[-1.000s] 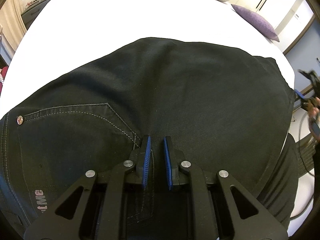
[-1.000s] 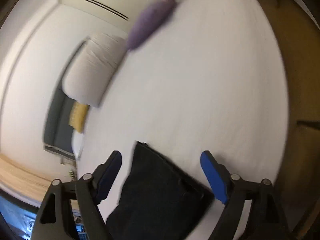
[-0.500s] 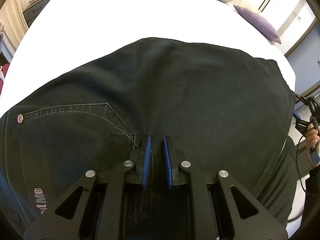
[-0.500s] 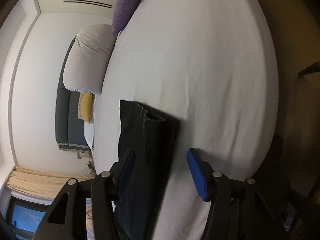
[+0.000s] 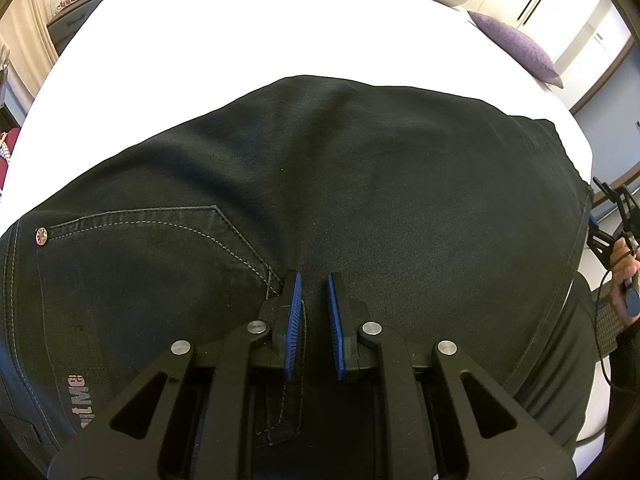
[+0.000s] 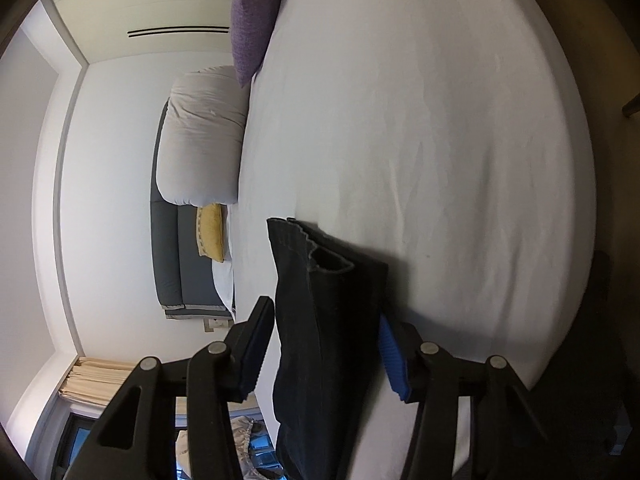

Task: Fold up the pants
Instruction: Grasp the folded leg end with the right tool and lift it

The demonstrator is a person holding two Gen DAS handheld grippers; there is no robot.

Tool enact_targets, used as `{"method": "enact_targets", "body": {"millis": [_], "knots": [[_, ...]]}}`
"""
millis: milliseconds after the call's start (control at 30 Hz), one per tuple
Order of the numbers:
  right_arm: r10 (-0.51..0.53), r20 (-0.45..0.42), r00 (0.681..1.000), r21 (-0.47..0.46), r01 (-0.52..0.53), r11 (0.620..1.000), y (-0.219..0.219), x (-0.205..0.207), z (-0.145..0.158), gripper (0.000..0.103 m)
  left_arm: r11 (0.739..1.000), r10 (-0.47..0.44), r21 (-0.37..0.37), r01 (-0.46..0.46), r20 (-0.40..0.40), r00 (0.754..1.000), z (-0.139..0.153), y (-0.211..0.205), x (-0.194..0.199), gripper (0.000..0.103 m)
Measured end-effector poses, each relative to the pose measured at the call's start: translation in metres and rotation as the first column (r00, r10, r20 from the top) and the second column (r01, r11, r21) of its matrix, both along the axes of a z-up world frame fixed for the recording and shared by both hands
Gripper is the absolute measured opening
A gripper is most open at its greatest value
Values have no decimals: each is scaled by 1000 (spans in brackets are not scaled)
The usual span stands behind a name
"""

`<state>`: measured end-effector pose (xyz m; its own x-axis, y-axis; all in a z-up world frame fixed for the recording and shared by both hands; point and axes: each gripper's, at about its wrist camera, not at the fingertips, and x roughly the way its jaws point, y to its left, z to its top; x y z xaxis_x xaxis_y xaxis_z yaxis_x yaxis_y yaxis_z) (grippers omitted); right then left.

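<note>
While the left tongs (image 5: pixel 314 292) stay clenched on a ridge of dark denim beside the stitched back pocket (image 5: pixel 152 248), the right tongs (image 6: pixel 324 344) are closing around the leg ends of the same black jeans (image 5: pixel 340 184), with the cloth between the blue pads (image 6: pixel 390 356) but a gap showing at the left pad, so no firm grip is visible there. The jeans lie along the near edge of the bed (image 5: pixel 240 28), the waist toward its left near corner and the hems (image 6: pixel 316 248) at its right near corner, part of the fabric drooping over the near edge. One silver rivet (image 5: pixel 41 235) marks the pocket corner, and grey lettering (image 5: pixel 82 400) sits below it. In the left wrist view a hand (image 5: pixel 624 276) holds the right tool off the bed's right edge. The bed is covered by one plain white sheet. At its far end lie one purple cushion (image 6: pixel 256 20), one bulky white duvet roll (image 6: pixel 204 136) and one yellow cushion (image 6: pixel 211 232) against a grey headboard (image 6: pixel 176 256). Beyond stand white walls and beige curtains (image 6: pixel 96 376).
</note>
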<state>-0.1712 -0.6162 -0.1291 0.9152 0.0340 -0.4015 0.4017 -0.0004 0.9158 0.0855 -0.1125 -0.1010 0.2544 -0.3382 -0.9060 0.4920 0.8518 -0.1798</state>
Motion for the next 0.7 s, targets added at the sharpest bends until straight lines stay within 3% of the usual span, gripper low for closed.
{"method": "enact_targets", "body": {"millis": [267,500,700], "knots": [[-11,12,1000,9,11,1000,-6,10,-5,37,1000,2,-7,-2,-4,1000,-1,2,1,13],[11,-30,999,-19,-11,1000,-7,19,-5,13,1000,2,-13,-2,-6,1000,-2,5,2,13],[16,-67,998,-68,-20,998,-5,21,-1,11,1000,3,-20,-3,-8,1000,-3,8,2,13]]}}
